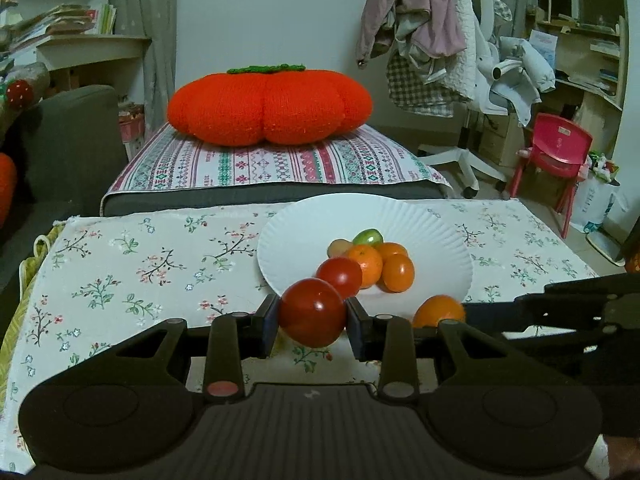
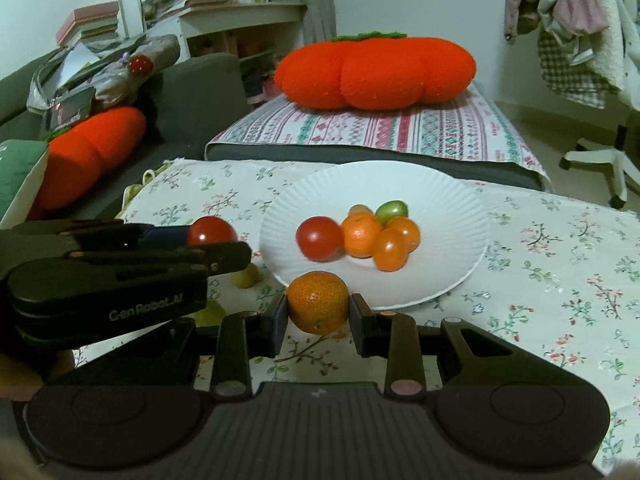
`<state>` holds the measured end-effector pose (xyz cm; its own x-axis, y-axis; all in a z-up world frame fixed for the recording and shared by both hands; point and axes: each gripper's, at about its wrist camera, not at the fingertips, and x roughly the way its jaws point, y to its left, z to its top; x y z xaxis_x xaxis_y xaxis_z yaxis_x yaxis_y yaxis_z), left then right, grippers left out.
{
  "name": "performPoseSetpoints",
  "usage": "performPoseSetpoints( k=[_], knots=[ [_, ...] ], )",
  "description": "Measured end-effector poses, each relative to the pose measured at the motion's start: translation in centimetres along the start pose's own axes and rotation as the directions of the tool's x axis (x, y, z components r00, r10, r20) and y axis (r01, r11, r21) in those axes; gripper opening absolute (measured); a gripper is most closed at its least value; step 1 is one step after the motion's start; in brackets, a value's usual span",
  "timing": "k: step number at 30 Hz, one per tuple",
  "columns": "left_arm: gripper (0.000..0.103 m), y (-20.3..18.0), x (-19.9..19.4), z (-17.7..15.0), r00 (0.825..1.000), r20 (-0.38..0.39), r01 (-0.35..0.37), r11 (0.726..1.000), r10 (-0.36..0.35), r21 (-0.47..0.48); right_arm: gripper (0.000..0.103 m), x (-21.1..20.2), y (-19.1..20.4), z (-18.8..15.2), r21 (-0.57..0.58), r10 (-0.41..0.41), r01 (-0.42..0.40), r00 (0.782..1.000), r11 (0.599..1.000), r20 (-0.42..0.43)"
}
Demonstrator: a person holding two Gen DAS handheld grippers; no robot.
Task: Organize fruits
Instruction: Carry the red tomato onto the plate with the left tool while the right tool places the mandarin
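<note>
My left gripper is shut on a red tomato and holds it just in front of the white paper plate. My right gripper is shut on an orange mandarin at the plate's near rim. The plate holds a red tomato, several orange fruits and a green one. In the right wrist view the left gripper comes in from the left with its tomato. In the left wrist view the right gripper's mandarin shows at right.
A floral cloth covers the table. A small yellowish fruit lies on it under the left gripper. Behind stand a bench with a striped cover and a big orange pumpkin cushion, a grey sofa left, a pink chair right.
</note>
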<state>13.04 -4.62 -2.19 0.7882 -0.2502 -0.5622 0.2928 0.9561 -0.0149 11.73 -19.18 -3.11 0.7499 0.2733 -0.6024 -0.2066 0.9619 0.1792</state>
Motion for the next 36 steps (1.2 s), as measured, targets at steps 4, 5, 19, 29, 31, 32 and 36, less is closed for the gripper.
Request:
performPoseSetpoints(
  k=[4, 5, 19, 29, 31, 32, 36],
  knots=[
    [0.026, -0.5, 0.1, 0.0, 1.000, 0.008, -0.010, 1.000, 0.010, 0.018, 0.029, -0.2, -0.5, 0.1, 0.006, -0.026, 0.026, 1.000, 1.000, 0.012],
    [0.026, -0.6, 0.1, 0.0, 1.000, 0.009, -0.008, 1.000, 0.007, 0.021, 0.029, -0.2, -0.7, 0.1, 0.013, -0.032, 0.032, 0.999, 0.999, 0.014],
    [0.027, -0.7, 1.9, 0.8, 0.999, 0.033, 0.007, 1.000, -0.007, 0.014, 0.030, 0.9, -3.4, 0.6, 0.065, -0.113, 0.112, 0.993, 0.992, 0.015],
    [0.027, -1.2, 3.1, 0.5, 0.999, 0.028, 0.025, 0.999, -0.026, 0.034, 0.030, 1.9, -3.2, 0.7, 0.033, -0.123, 0.122, 0.992, 0.992, 0.018],
    [0.027, -1.4, 3.2, 0.4, 0.999, 0.030, 0.034, 0.999, -0.036, 0.041, 0.030, 2.0, -3.1, 0.7, 0.030, -0.120, 0.120, 0.993, 0.992, 0.018],
    [0.027, -1.6, 3.3, 0.4, 0.999, 0.033, 0.039, 0.998, -0.040, 0.048, 0.030, 2.1, -3.2, 0.7, 0.032, -0.122, 0.121, 0.992, 0.992, 0.018],
    [0.027, -2.2, 3.6, 0.3, 0.997, 0.048, 0.058, 0.995, -0.062, 0.080, 0.030, 2.2, -4.1, 0.9, 0.065, -0.139, 0.137, 0.990, 0.988, 0.030]
  ],
)
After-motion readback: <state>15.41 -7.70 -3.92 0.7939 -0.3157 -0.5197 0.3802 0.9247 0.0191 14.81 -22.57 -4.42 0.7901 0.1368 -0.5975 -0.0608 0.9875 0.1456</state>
